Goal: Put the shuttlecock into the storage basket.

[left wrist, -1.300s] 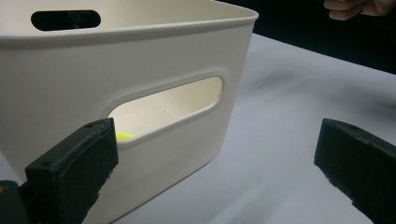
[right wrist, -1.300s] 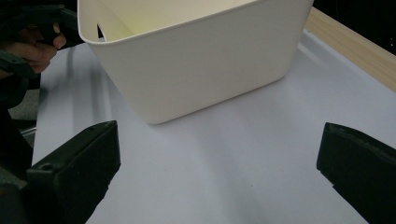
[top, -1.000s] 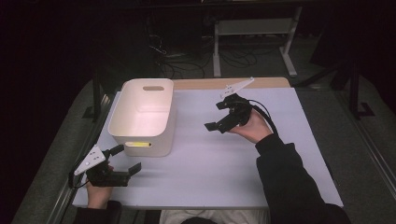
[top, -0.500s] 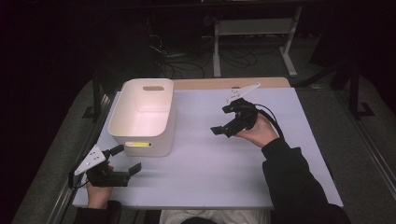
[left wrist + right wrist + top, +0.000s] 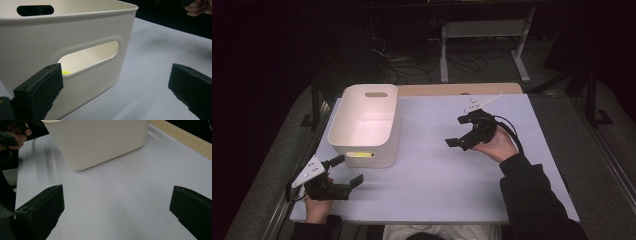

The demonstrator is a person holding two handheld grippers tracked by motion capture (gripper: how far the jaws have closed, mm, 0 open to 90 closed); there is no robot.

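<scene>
A cream plastic bin (image 5: pixel 364 125) with handle slots stands on the left part of the white table (image 5: pixel 437 170). Something yellow-green (image 5: pixel 65 72) shows through its near slot. My left gripper (image 5: pixel 347 171) rests near the table's front left corner, jaws wide apart, pointing at the bin's near wall (image 5: pixel 75 47). My right gripper (image 5: pixel 457 131) hovers over the table to the right of the bin, open and holding nothing. From the right gripper view the bin (image 5: pixel 100 140) lies ahead across bare table.
A wooden strip (image 5: pixel 457 89) runs along the table's far edge. Behind it stand a metal frame (image 5: pixel 482 35) and floor cables. The table's left edge is close to my left hand (image 5: pixel 314 205).
My right gripper has drifted toward the near side and slightly right, lower over the table. The left gripper and the bin have stayed put.
</scene>
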